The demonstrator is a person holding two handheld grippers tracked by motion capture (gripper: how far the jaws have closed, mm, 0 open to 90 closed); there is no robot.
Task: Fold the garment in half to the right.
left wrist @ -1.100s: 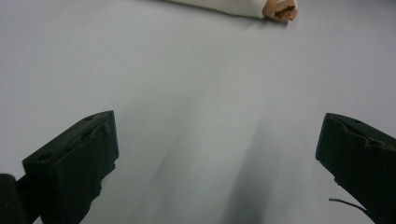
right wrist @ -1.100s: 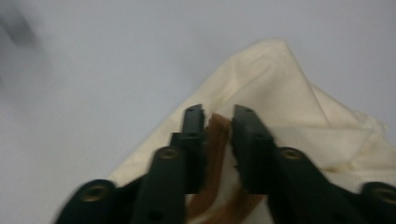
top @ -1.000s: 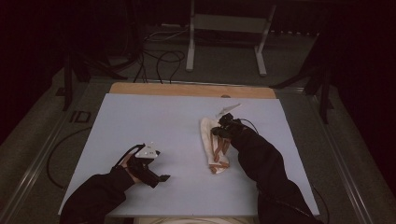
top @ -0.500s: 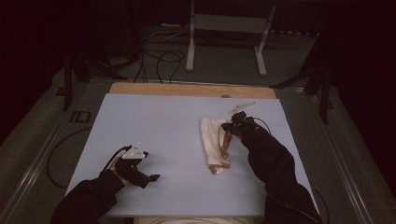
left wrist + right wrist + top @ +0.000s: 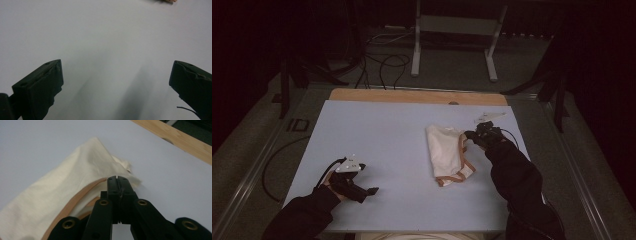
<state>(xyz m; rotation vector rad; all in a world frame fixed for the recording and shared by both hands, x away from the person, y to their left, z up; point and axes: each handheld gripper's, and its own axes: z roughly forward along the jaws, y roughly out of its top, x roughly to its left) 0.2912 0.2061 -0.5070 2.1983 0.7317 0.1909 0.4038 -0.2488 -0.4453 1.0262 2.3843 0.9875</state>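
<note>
The right gripper (image 5: 469,135) has its jaws pressed together on the edge of the cream cloth (image 5: 446,152), which lies folded right of centre on the pale table (image 5: 377,135). The left gripper (image 5: 371,190) rests near the front-left edge, jaws wide apart, holding nothing.

Cream cloth (image 5: 446,152) on pale table (image 5: 377,135)

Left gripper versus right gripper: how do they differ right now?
The left gripper has its jaws wide apart over bare table, holding nothing; the right gripper is shut on the cream cloth at its edge. The left sits at the near-left corner, the right farther back on the right. Both have black jaws.
</note>
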